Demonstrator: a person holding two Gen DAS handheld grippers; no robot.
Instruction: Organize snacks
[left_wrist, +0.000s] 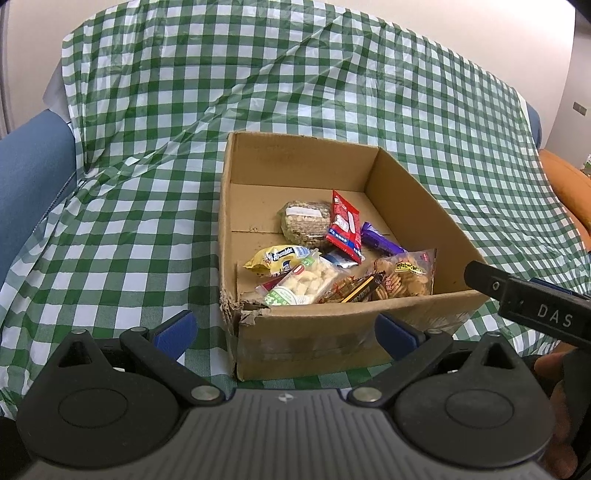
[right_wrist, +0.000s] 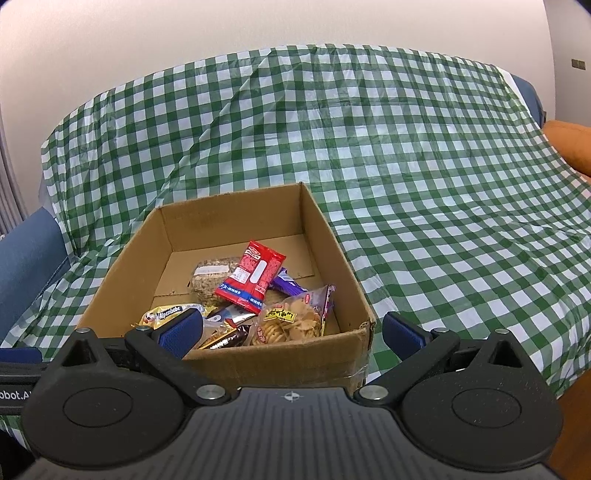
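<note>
Snacks lie piled in the open cardboard box (left_wrist: 332, 332) on the green checked cloth (left_wrist: 147, 184): red packet (right_wrist: 251, 275) on top, cracker bag (right_wrist: 295, 317) nearest. Left claw (left_wrist: 286, 332) and right claw (right_wrist: 291, 334) both gape empty before the box.

the left gripper (left_wrist: 286, 330) is held level with its jaws spread wide and nothing between them. the right gripper (right_wrist: 291, 332) is likewise wide apart and empty, positioned beside it.
</note>
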